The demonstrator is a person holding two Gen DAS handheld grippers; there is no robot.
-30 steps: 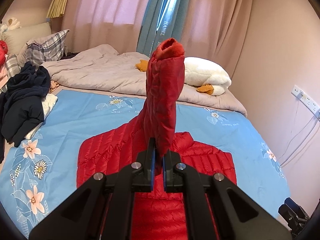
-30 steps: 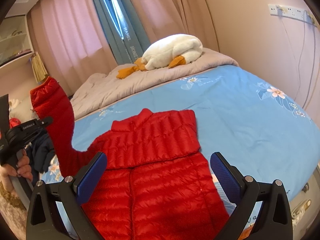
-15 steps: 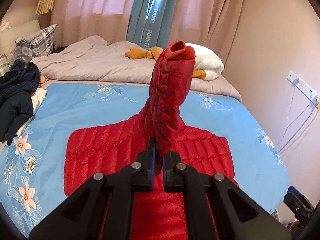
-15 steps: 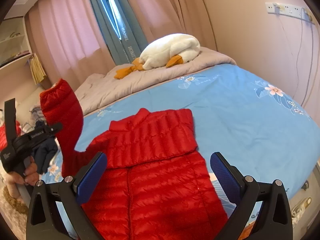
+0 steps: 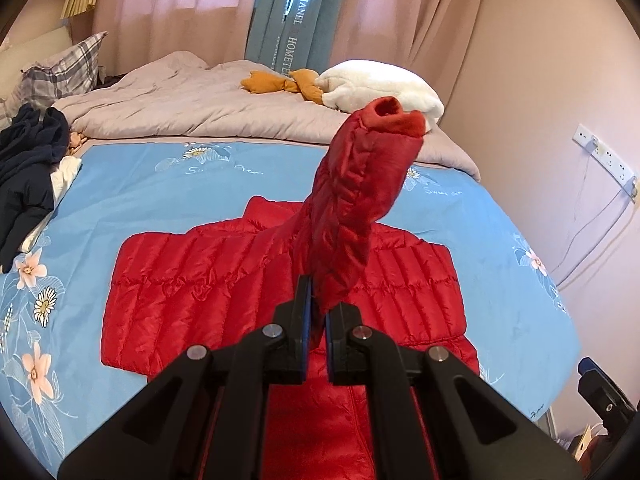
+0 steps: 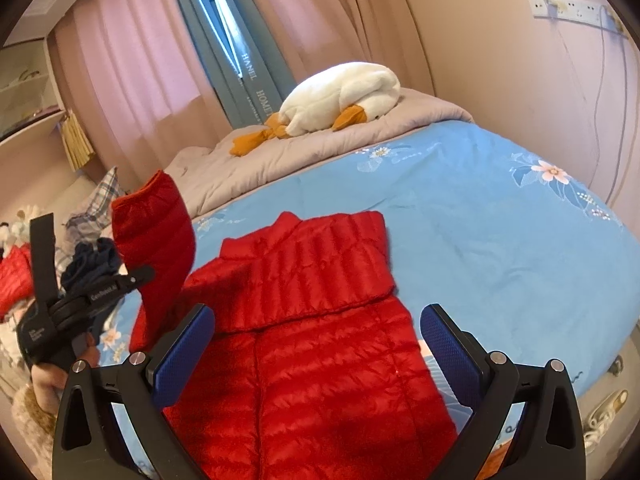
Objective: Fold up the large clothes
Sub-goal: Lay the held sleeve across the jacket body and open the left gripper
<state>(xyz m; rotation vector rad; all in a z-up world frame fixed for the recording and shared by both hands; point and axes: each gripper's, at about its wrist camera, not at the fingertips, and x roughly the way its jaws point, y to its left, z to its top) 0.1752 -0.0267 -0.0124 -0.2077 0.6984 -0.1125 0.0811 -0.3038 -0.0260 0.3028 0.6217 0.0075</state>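
A blue flowered bed (image 5: 120, 208) carries a grey quilt (image 5: 180, 112), a dark clothes pile (image 5: 28, 168) and a white plush goose (image 6: 340, 96). The quilted red jacket (image 6: 312, 320) lies flat on it; the left gripper (image 5: 316, 312) fingers pinch its raised sleeve (image 5: 356, 200). The right gripper (image 6: 316, 344) fingers are spread wide above it.

The left gripper (image 5: 316, 316) has carried the lifted sleeve (image 5: 356, 216) rightward over the jacket (image 5: 180, 280).
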